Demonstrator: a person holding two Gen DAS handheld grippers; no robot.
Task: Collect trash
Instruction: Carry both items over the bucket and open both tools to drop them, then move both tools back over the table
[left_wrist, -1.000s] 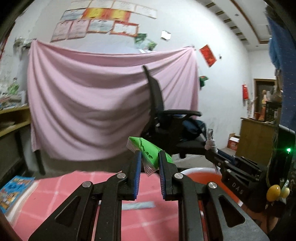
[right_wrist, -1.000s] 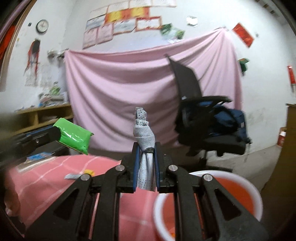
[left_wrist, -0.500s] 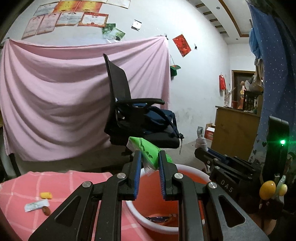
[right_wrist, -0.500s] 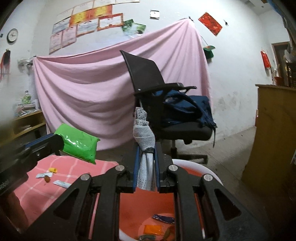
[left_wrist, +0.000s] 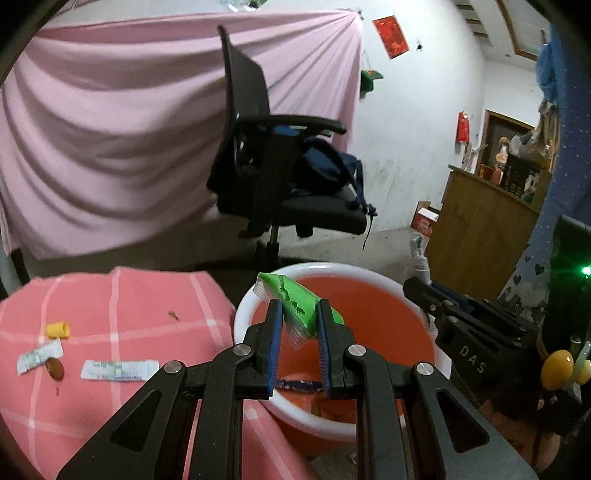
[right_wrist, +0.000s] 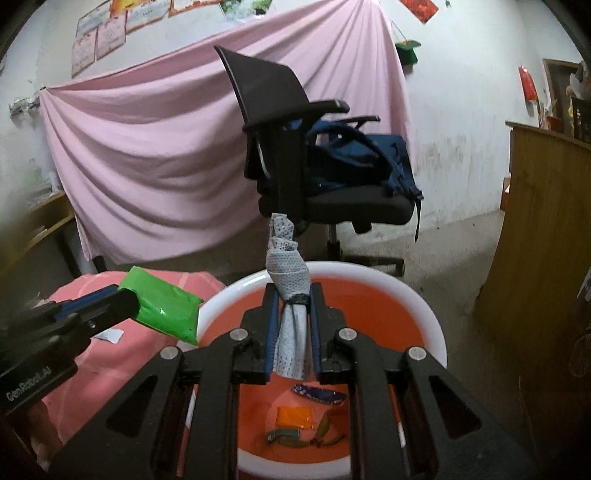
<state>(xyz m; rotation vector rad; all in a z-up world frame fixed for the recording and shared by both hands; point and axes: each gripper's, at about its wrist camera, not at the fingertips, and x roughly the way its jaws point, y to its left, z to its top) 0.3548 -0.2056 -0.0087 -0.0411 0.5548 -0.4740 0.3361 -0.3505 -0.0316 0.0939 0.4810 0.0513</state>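
My left gripper (left_wrist: 297, 308) is shut on a green snack packet (left_wrist: 295, 306) and holds it above the rim of the orange bucket (left_wrist: 373, 273). The packet also shows in the right wrist view (right_wrist: 166, 308). My right gripper (right_wrist: 291, 291) is shut on a twisted grey-white wipe (right_wrist: 290, 280) and holds it over the bucket (right_wrist: 432, 325). Several wrappers (right_wrist: 295, 411) lie on the bucket's floor. On the pink checked cloth (left_wrist: 122, 306) lie a white sachet (left_wrist: 120, 370), a second white wrapper (left_wrist: 38, 356), a yellow cap (left_wrist: 57, 329) and a brown bit (left_wrist: 55, 368).
A black office chair (left_wrist: 266, 162) with a dark blue backpack (left_wrist: 325, 170) stands behind the bucket. A pink sheet (left_wrist: 110, 129) hangs on the back wall. A wooden cabinet (left_wrist: 484, 225) stands at the right, close to the bucket.
Both grippers have swung right and tilted down, from over the pink cloth to above the orange bucket. Each keeps its hold on its piece of trash.
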